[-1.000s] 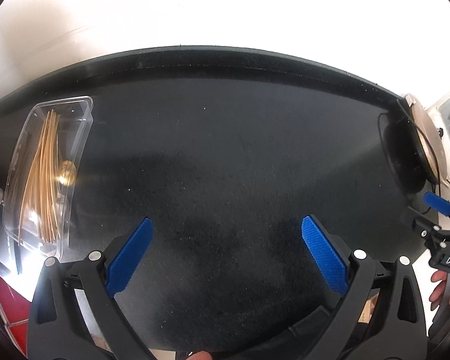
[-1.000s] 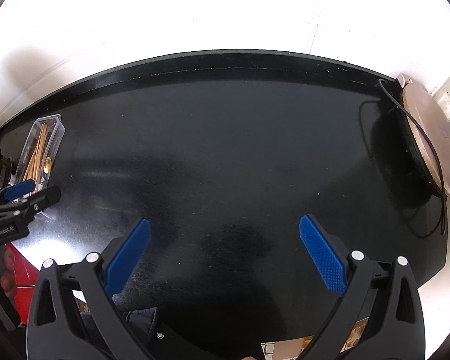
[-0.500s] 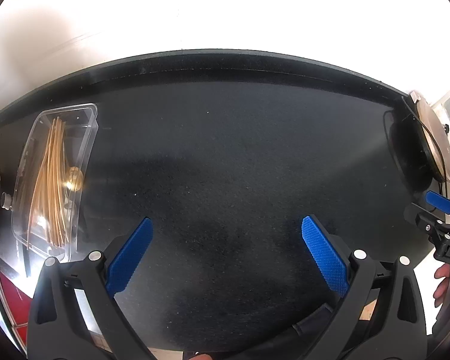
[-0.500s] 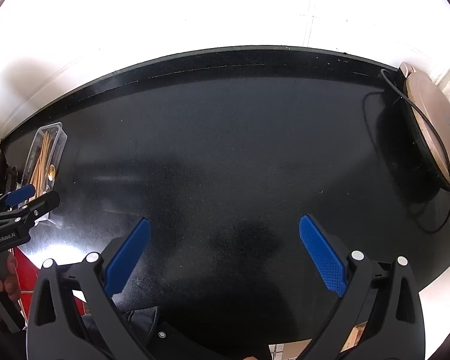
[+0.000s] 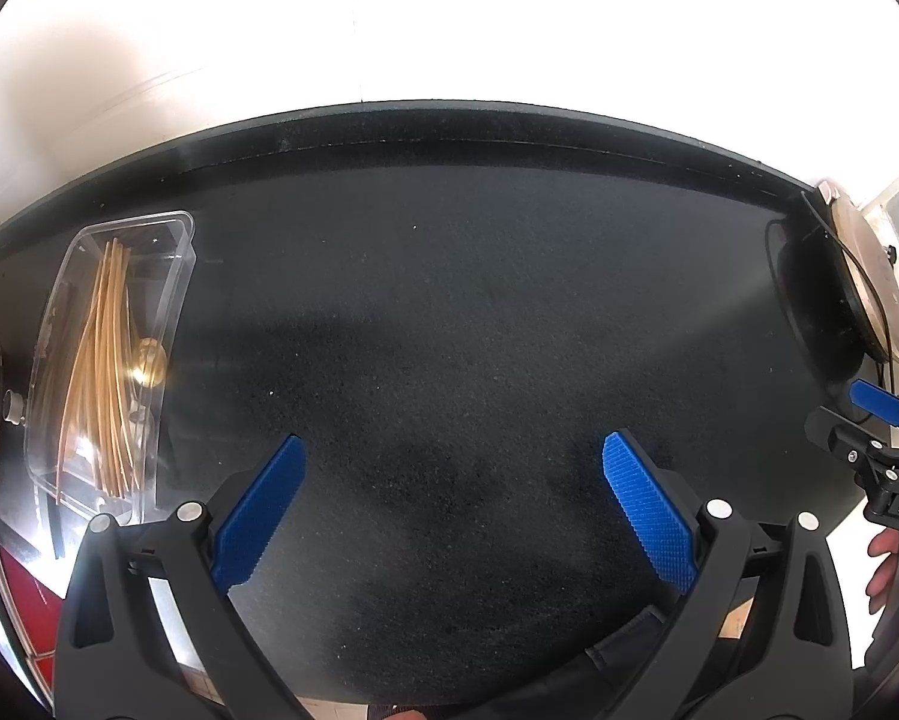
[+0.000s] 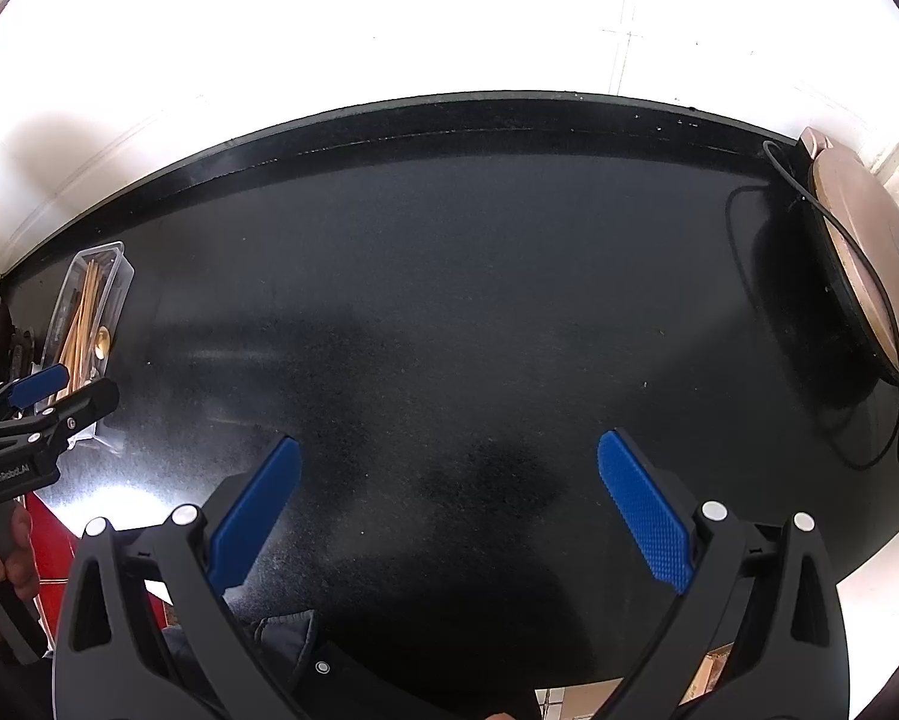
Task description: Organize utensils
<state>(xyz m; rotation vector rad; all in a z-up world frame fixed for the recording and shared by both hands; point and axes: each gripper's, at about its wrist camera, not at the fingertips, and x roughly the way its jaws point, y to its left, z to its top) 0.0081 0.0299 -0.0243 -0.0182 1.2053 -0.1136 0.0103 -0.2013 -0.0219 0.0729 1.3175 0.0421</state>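
Both claws gape wide, holding nothing: left claw (image 5: 449,504), right claw (image 6: 446,501). Each hangs over the bare table (image 5: 449,300), touching nothing.

Countertop (image 5: 449,330) runs back to wall (image 5: 449,18) at 12 o'clock. Container (image 5: 110,354) sits on it at 9 o'clock, utensils (image 5: 104,360) lying lengthwise inside; round appliance (image 6: 857,264) leans at 3 o'clock edge, its cord (image 6: 869,420) looping on countertop in front.
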